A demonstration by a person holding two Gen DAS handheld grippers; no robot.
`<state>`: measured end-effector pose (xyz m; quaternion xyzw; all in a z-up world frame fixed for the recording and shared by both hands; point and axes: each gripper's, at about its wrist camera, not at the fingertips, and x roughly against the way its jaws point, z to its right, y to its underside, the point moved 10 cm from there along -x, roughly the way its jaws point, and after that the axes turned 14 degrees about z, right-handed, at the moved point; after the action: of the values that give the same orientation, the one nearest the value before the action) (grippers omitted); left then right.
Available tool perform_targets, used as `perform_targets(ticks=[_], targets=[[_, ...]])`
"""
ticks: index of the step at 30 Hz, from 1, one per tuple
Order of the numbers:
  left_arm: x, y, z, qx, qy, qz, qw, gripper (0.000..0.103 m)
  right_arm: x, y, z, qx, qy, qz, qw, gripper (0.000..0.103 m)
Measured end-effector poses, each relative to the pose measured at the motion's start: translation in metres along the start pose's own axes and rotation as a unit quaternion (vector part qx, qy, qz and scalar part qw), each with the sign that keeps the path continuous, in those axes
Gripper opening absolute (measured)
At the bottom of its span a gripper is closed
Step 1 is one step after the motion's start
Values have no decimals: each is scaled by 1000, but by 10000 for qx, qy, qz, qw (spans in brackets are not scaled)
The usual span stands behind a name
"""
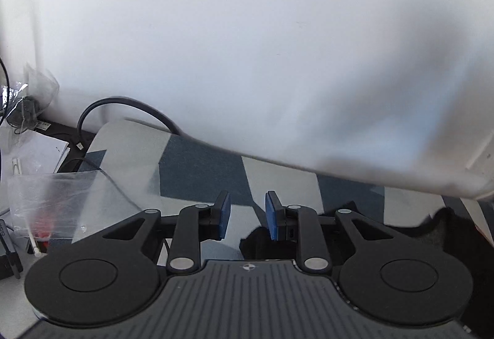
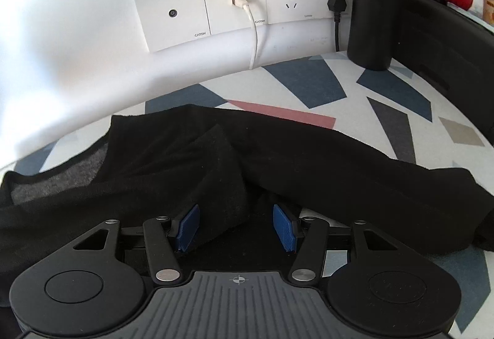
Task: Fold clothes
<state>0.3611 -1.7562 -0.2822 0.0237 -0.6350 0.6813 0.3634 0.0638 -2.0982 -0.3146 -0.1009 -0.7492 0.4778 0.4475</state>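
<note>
- The right gripper (image 2: 236, 226), black with blue ribbed pads, has its jaws released, set apart with nothing between them; it hovers low over the near edge of the black knitted garment (image 2: 216, 159).
- That garment lies crumpled and spread across the counter (image 2: 395, 110), which has a pale cover printed with blue, grey and pink angular patches; in the right wrist view it reaches from 9 o'clock to 3 o'clock, with one fold running toward the jaws.
- The left gripper (image 1: 248, 215), of the same build, also has its jaws released and empty, over the patterned cover, with a dark bit of the garment just beside its right finger at 5 o'clock.
- At 9 o'clock in the left view lie a clear plastic bag (image 1: 61, 197) and a black cable (image 1: 123, 110).
- Farther off at 1 o'clock in the right view stands a tall black bottle (image 2: 375, 2), upright against the white wall.
- At 12 o'clock a row of white wall sockets (image 2: 234, 8) holds a white cable (image 2: 254, 30) and a black plug (image 2: 336, 3).
</note>
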Motion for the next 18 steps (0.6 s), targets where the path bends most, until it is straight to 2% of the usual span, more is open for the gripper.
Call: perform_targets(ticks=[5, 6, 8, 9, 10, 12, 13, 15, 18], targets=[[16, 27, 27, -773, 396, -447, 9952, 25, 4, -3, -3, 133, -34, 90, 9999, 50], [14, 33, 31, -969, 380, -501, 9933, 26, 4, -4, -4, 175, -39, 94, 9998, 51], [-3, 42, 24, -1266, -28, -554, 9904, 26, 3, -2, -4, 235, -2, 86, 9997, 51], [-11, 42, 19, -1196, -164, -505, 9914, 35, 2, -2, -4, 250, 23, 74, 9997, 51], [-15, 39, 14, -1018, -231, -370, 9938, 39, 2, -1, -3, 226, 53, 55, 9997, 51], [-15, 33, 10, -777, -380, -190, 9961, 40, 2, 1, 0, 187, 77, 41, 9998, 51], [-10, 32, 10, -675, -375, -163, 9969, 43, 3, 1, 1, 172, 75, 45, 9998, 51], [6, 36, 15, -511, -156, -176, 9984, 55, 4, 3, 4, 141, 70, 52, 9999, 51], [40, 49, 20, -535, 18, -211, 9983, 58, 6, 4, 8, 96, 62, 62, 9999, 51]])
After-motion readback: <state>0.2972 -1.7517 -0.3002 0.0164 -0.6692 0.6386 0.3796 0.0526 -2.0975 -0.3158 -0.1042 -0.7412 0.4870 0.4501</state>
